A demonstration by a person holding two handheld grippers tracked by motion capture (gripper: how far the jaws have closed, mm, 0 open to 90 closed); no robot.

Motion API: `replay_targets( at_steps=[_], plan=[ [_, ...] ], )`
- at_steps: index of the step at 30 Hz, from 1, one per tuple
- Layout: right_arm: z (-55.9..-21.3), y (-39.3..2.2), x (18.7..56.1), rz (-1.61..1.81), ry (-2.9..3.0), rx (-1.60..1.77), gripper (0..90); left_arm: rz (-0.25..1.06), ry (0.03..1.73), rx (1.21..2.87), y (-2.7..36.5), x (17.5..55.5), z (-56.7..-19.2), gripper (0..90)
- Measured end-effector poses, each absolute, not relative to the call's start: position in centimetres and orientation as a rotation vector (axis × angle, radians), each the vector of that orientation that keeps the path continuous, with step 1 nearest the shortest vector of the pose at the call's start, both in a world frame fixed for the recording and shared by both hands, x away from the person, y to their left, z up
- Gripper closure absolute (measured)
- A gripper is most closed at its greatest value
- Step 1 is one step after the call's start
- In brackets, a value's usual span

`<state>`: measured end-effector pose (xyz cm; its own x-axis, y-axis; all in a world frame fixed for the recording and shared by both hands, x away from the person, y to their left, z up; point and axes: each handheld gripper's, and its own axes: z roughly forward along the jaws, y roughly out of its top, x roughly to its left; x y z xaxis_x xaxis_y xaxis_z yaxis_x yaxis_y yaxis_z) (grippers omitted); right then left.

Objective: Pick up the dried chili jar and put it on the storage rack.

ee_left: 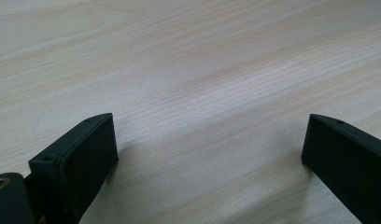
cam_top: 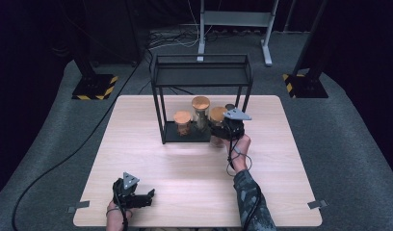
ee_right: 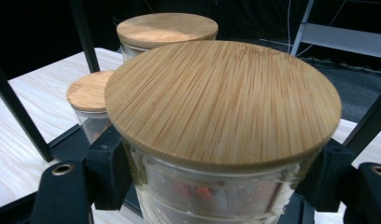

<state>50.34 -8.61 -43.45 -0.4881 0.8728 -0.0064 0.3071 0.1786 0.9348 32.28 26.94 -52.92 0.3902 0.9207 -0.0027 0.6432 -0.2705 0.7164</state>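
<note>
A glass jar with a round bamboo lid [ee_right: 221, 98] sits between the black jaws of my right gripper [ee_right: 216, 175], which is shut on its glass body just below the lid. From above, this jar [cam_top: 217, 115] and the right gripper [cam_top: 224, 129] are at the right end of the bottom shelf [cam_top: 171, 137] of a black wire rack. I cannot tell whether the jar rests on the shelf. My left gripper [cam_top: 147, 196] lies near the table's front left; its jaws stand wide open over bare wood [ee_left: 209, 144].
Two more bamboo-lidded jars stand on the rack's bottom shelf: a tall one [cam_top: 201, 109] [ee_right: 166, 28] and a short one [cam_top: 182, 121] [ee_right: 88, 91]. The rack's top shelf [cam_top: 202, 72] and thin posts [ee_right: 81, 32] hem them in. Cables trail from both grippers.
</note>
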Motion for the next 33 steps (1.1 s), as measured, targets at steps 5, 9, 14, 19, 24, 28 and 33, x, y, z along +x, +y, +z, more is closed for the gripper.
replay_targets(
  at_steps=[5, 9, 14, 19, 24, 28, 33],
  plan=[
    [-43.7, -8.4, 50.7, 1.292, 1.889, 1.122, 24.2, 0.56, 1.335, 2.013, 26.9, 32.3, -52.9, 2.9],
    [-44.0, -8.2, 50.9, 1.293, 1.885, 1.13, 24.3, 0.56, 1.334, 2.016, 26.9, 32.3, -52.9, 2.9],
    [-44.1, -8.0, 51.1, 1.301, 1.867, 1.14, 24.3, 0.56, 1.334, 2.016, 26.9, 32.3, -52.9, 2.9],
    [-44.3, -7.9, 51.4, 1.304, 1.846, 1.145, 24.3, 0.56, 1.334, 2.016, 26.9, 32.3, -52.9, 2.9],
    [-44.3, -7.7, 51.6, 1.302, 1.835, 1.15, 24.2, 0.56, 1.334, 2.016, 26.9, 32.3, -52.9, 2.9],
    [-44.4, -7.5, 51.7, 1.3, 1.829, 1.153, 24.2, 0.56, 1.333, 2.015, 26.9, 32.3, -52.9, 3.0],
    [-44.5, -7.4, 51.8, 1.3, 1.812, 1.161, 24.2, 0.56, 1.333, 2.016, 26.9, 32.3, -52.9, 3.0]
  ],
)
